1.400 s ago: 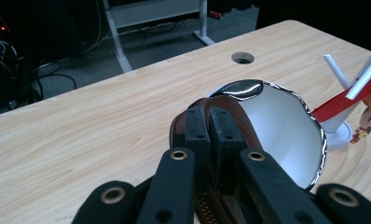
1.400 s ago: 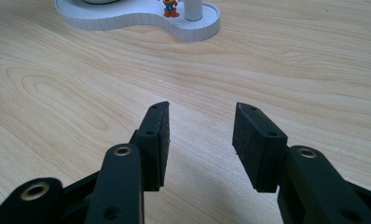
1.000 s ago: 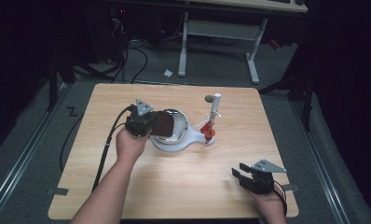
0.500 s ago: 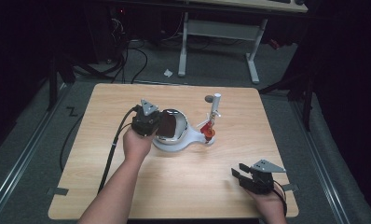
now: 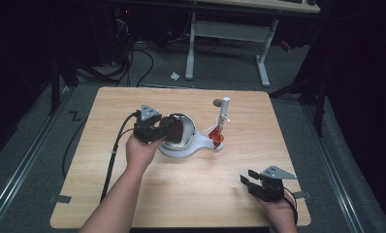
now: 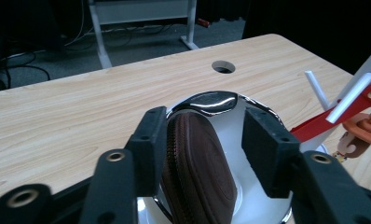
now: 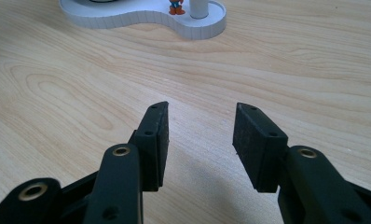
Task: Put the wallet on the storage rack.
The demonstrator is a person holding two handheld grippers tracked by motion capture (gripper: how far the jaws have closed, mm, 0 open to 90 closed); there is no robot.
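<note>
- From above, the left gripper sits at the near-left edge of a shiny metal bowl, and a brown zipped pouch stands on edge inside that bowl.
- Its jaws have just been opening, with the pouch between them.
- That bowl rests on a white stand near the middle of the wooden table; a white post rises from the stand's right end, with a small red-and-orange figure at its foot.
- Down at the near-right corner, the right gripper hovers low over bare wood, well apart from the stand, jaws parted with nothing in them.
- Over to the left gripper view: the left gripper straddles the pouch, which leans against the left pad, while the right pad stands clear with a gap of bright bowl showing. So the hold is loosened, not clamped.
- A round hole in the tabletop shows beyond the bowl, and the figure peeks in at right.
- Right gripper view now: the right gripper holds its pads apart over plain wood grain, nothing between them.
- Far ahead sits the white stand, with the post and the figure on it.
</note>
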